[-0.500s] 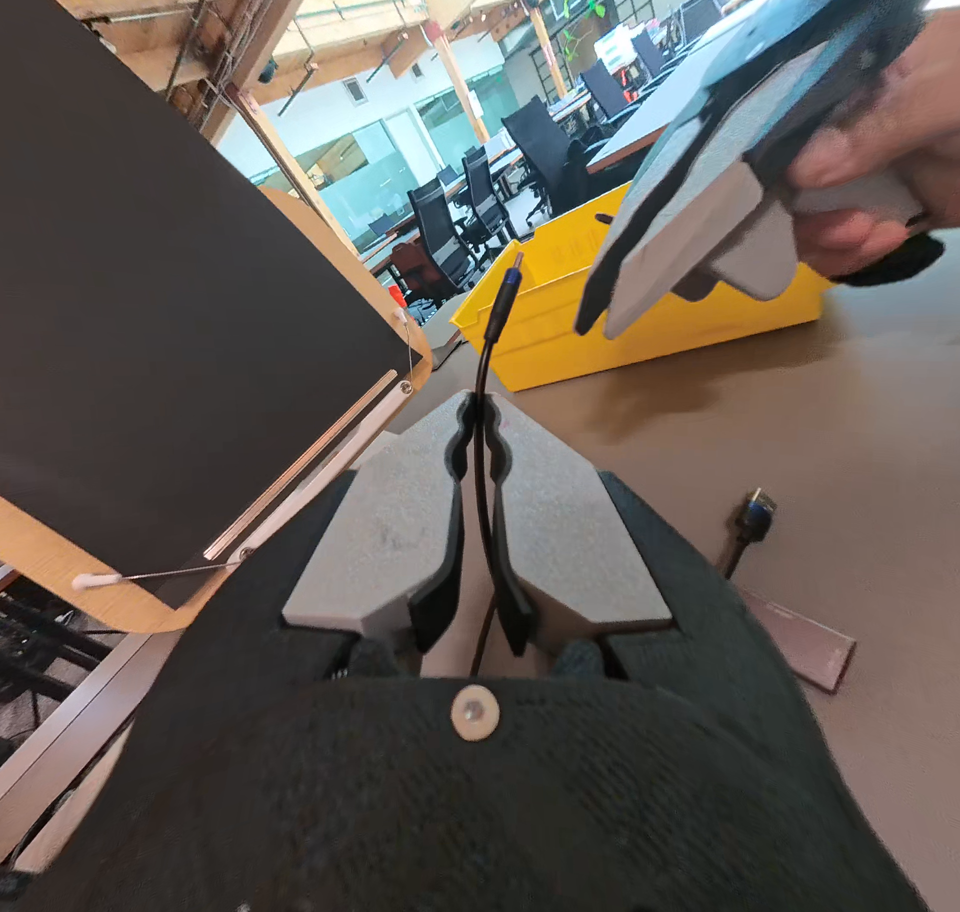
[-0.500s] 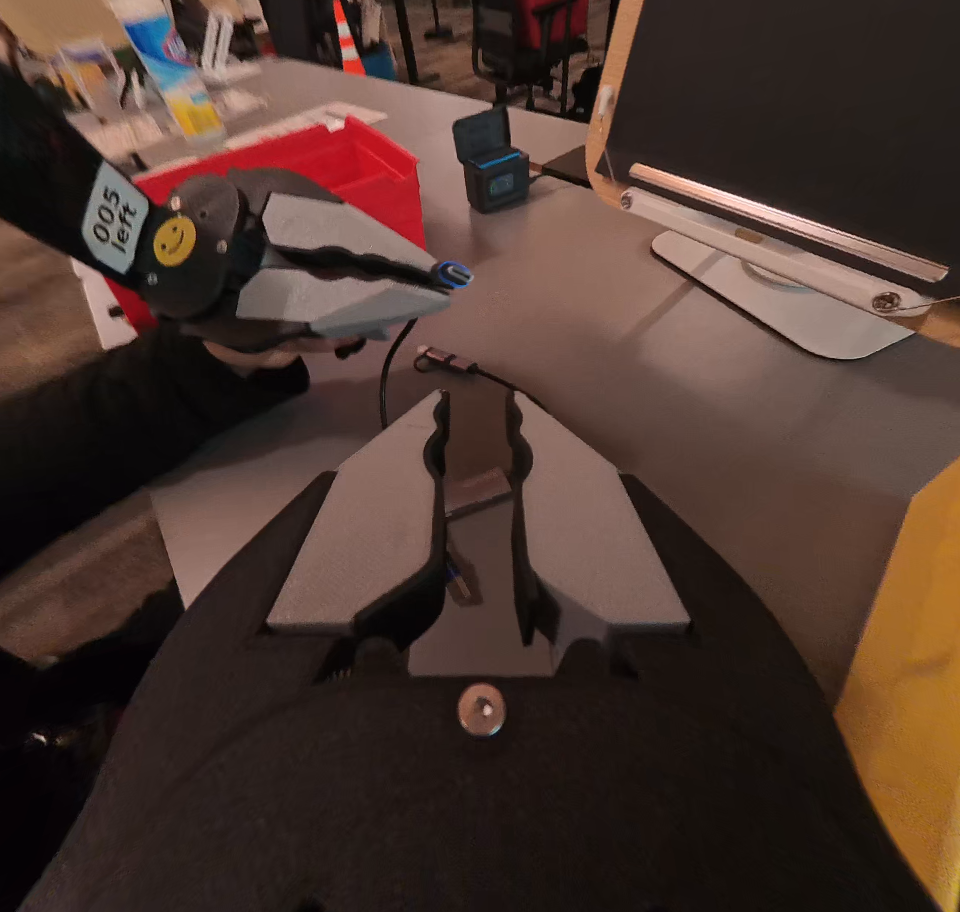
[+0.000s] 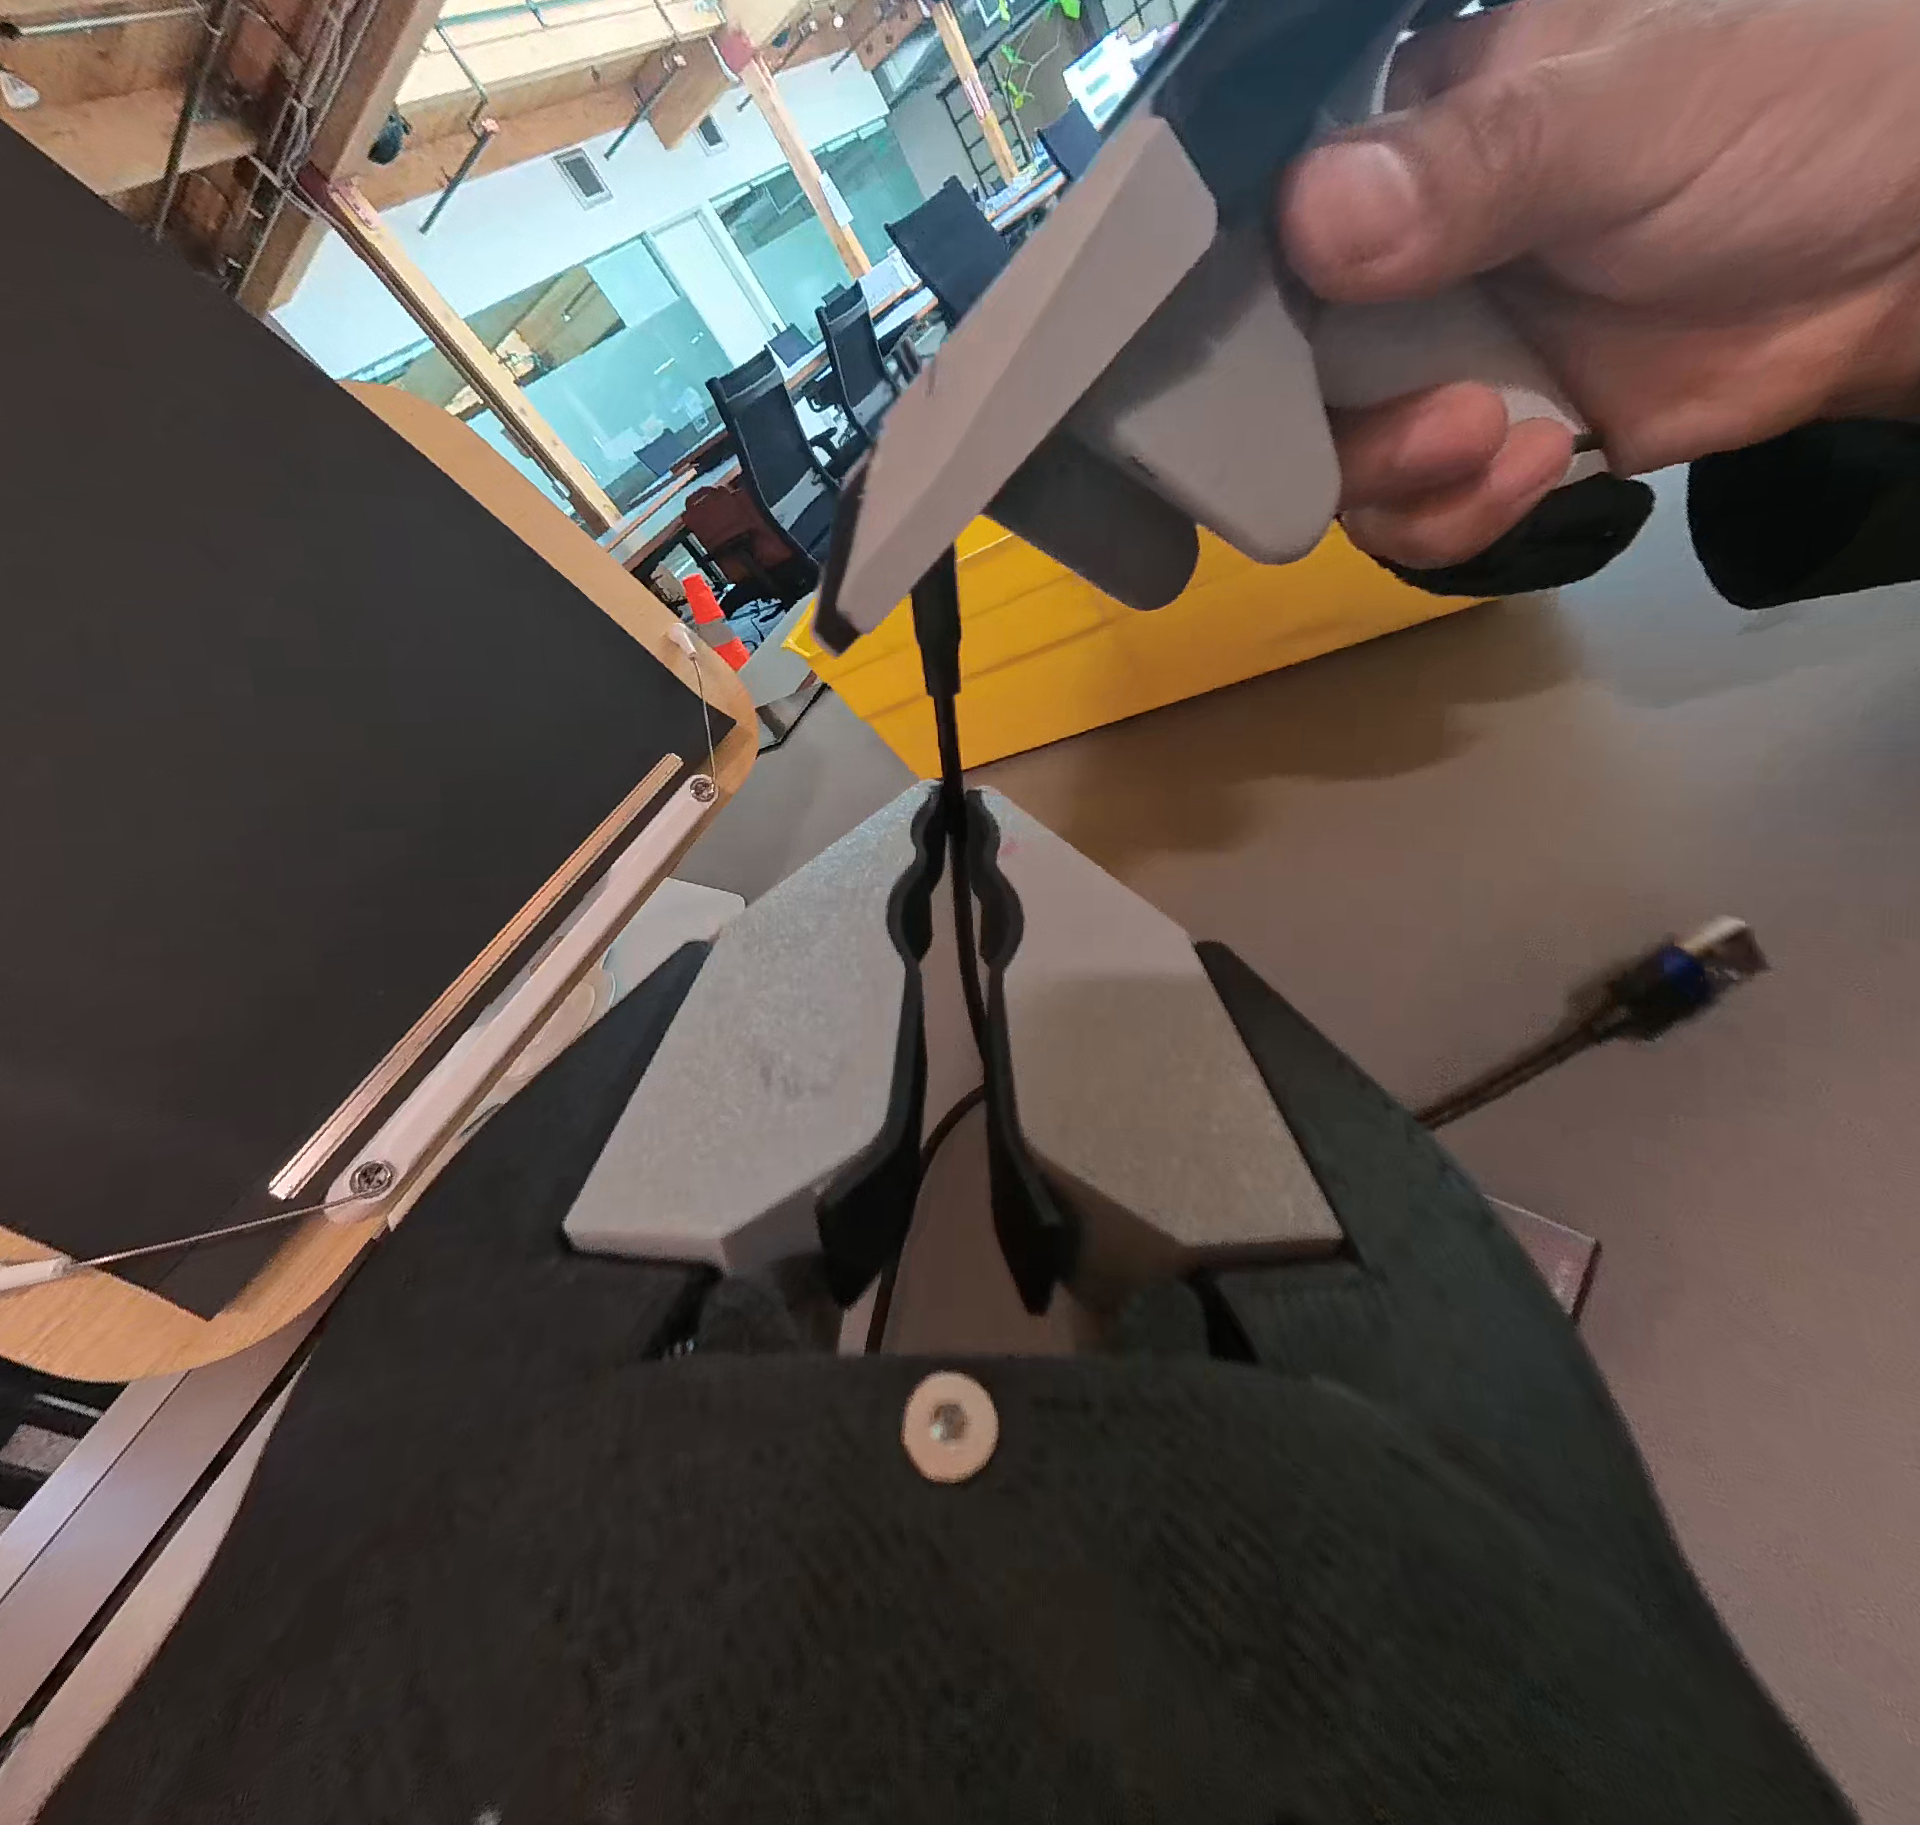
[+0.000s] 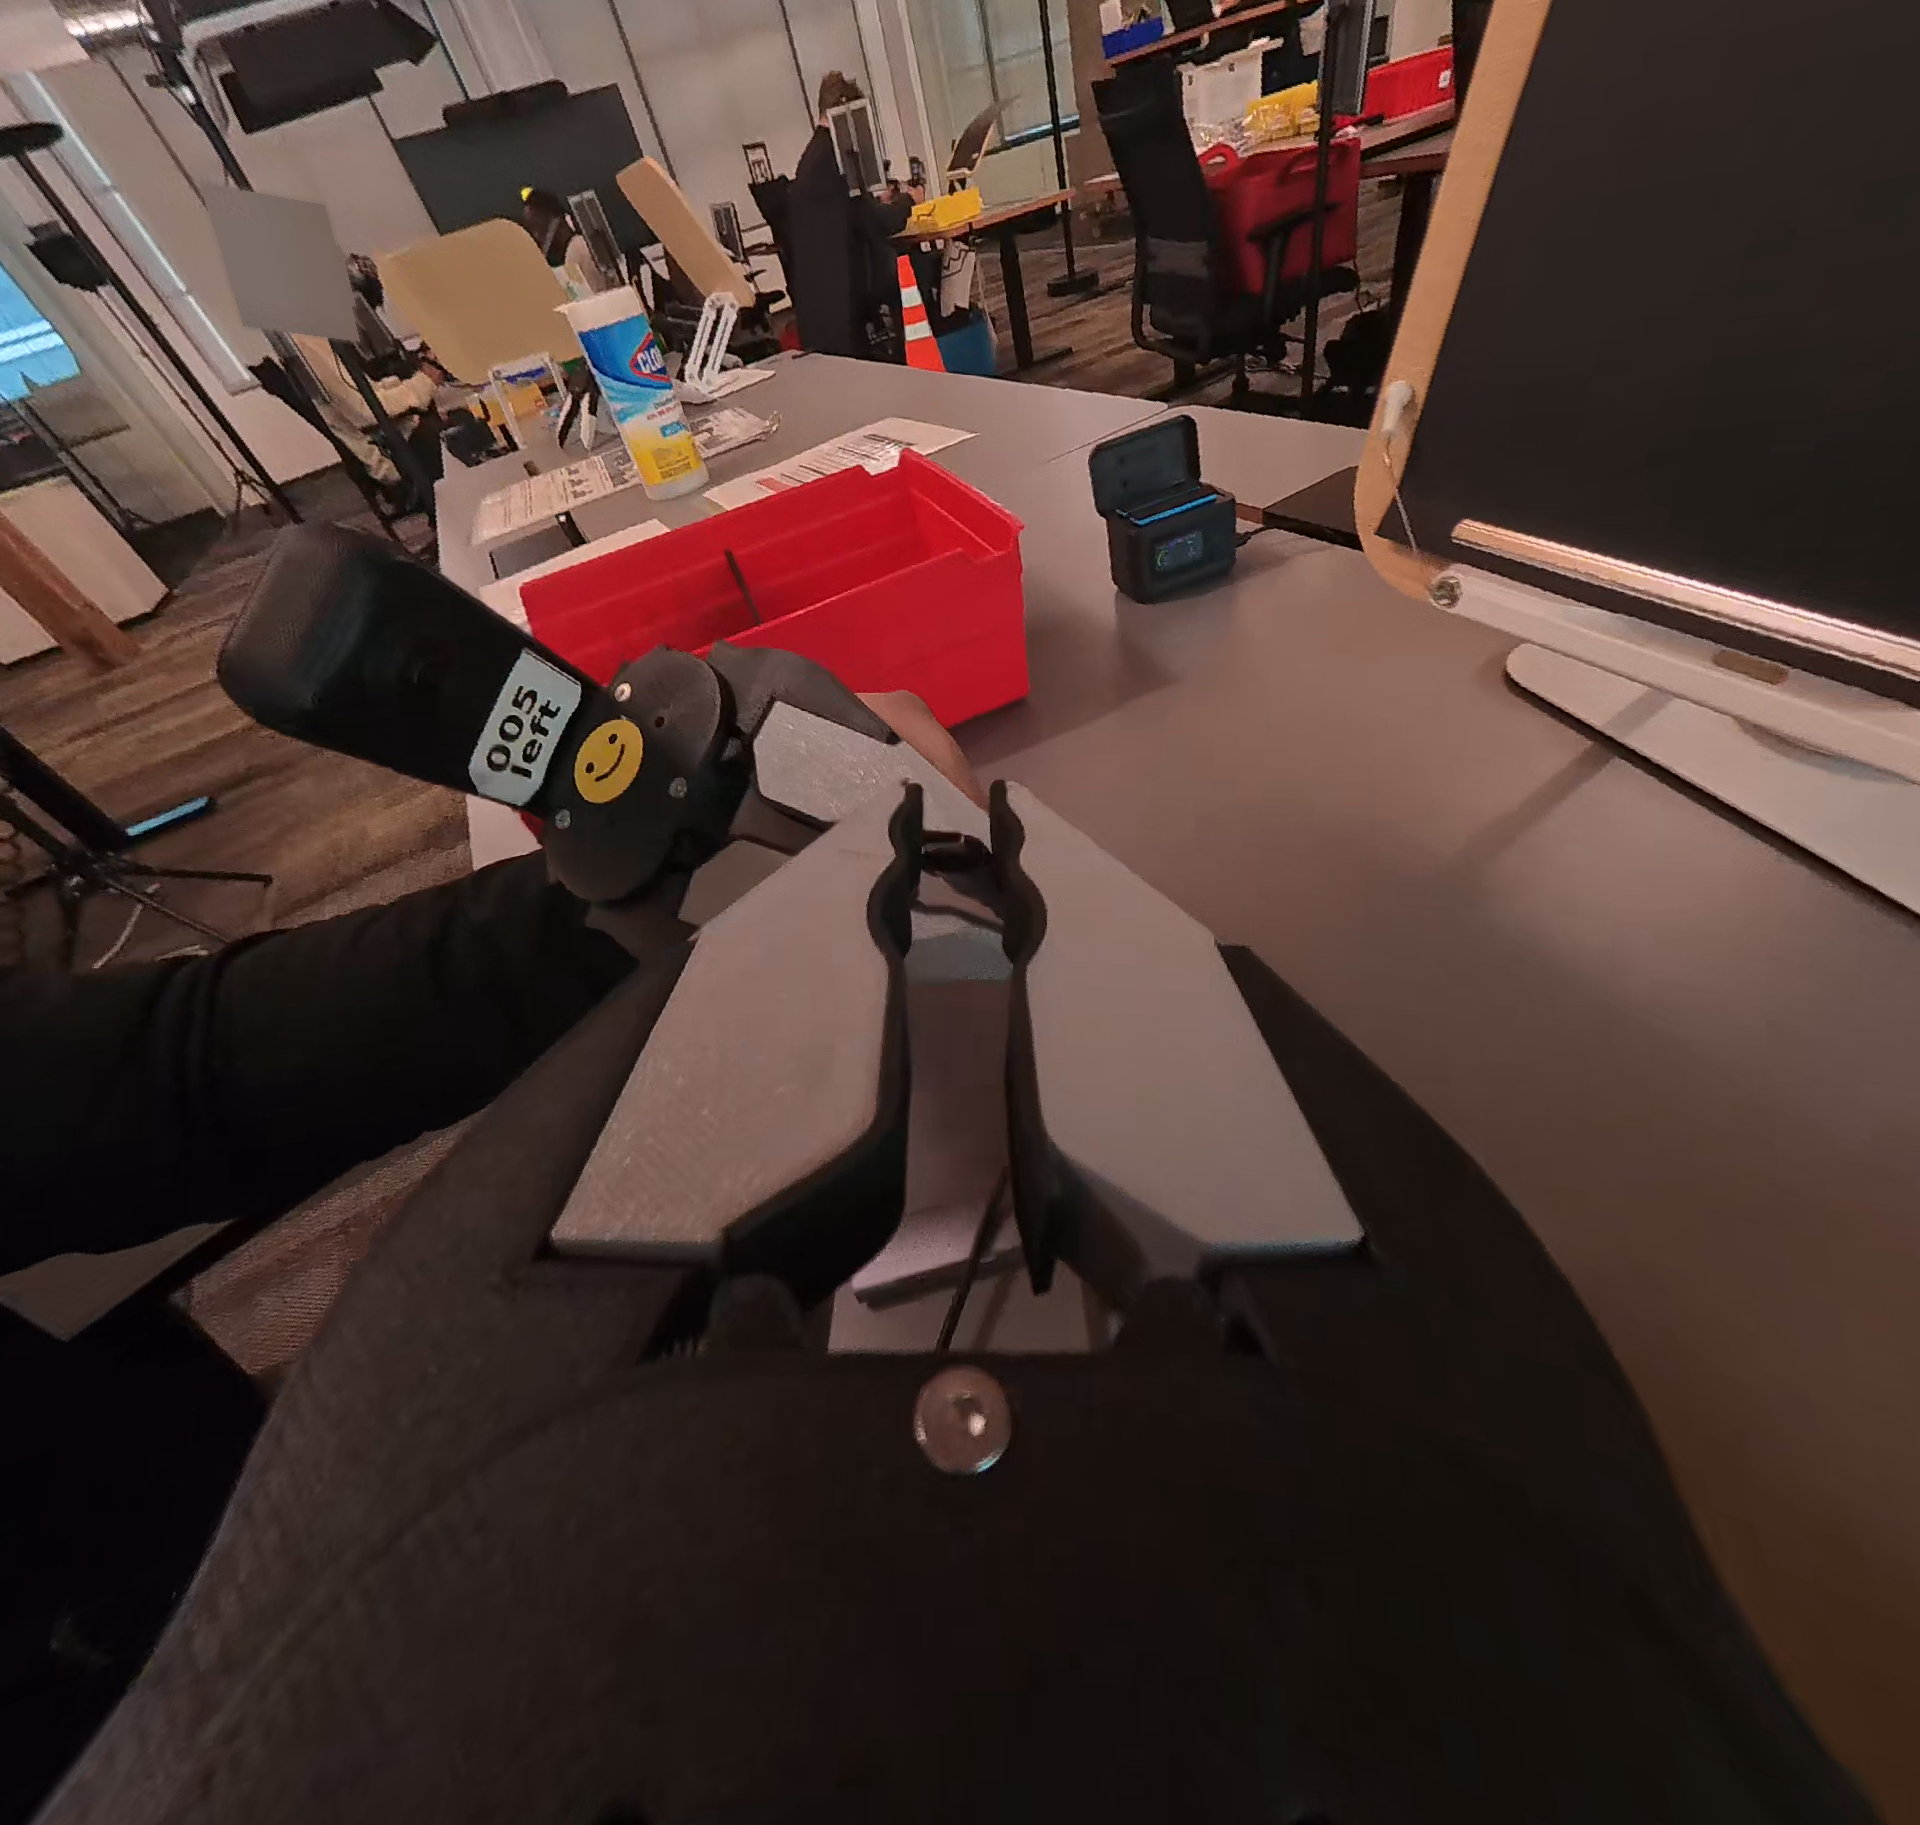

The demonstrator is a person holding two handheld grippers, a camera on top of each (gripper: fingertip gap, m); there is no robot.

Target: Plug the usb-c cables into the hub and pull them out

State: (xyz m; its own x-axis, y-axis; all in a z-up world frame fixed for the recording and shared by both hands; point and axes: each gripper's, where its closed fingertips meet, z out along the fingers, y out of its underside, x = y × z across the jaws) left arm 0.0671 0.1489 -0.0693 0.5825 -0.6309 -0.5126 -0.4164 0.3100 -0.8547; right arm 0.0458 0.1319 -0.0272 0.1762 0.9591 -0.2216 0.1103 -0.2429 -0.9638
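Observation:
My left gripper (image 3: pixel 954 799) is shut on a thin black usb-c cable (image 3: pixel 948 726) just below its plug (image 3: pixel 940 622), which stands up above the fingertips. My right gripper (image 4: pixel 953 799), held by a hand, comes from the upper right, and its jaws stand narrowly around that plug (image 4: pixel 956 850). The plug's tip is hidden behind the right gripper's near finger (image 3: pixel 1039 352). The left gripper's fingers (image 4: pixel 821 767) show just beyond the right gripper's tips. A second cable's plug (image 3: pixel 1683 965) lies on the table to the right. The dark flat hub (image 3: pixel 1538 1256) lies beside my left gripper, mostly hidden.
A black monitor (image 3: pixel 260 632) on a white stand (image 4: pixel 1714 736) fills one side. A yellow bin (image 3: pixel 1091 653) stands behind the grippers. A red bin (image 4: pixel 831 580), a small black case (image 4: pixel 1164 528) and a wipes canister (image 4: pixel 639 393) stand farther off. About 5 cm separates my left fingertips from my right.
The right gripper has come down onto the plug that the left gripper holds up, and its jaws have narrowed around it. The left gripper still holds the cable.

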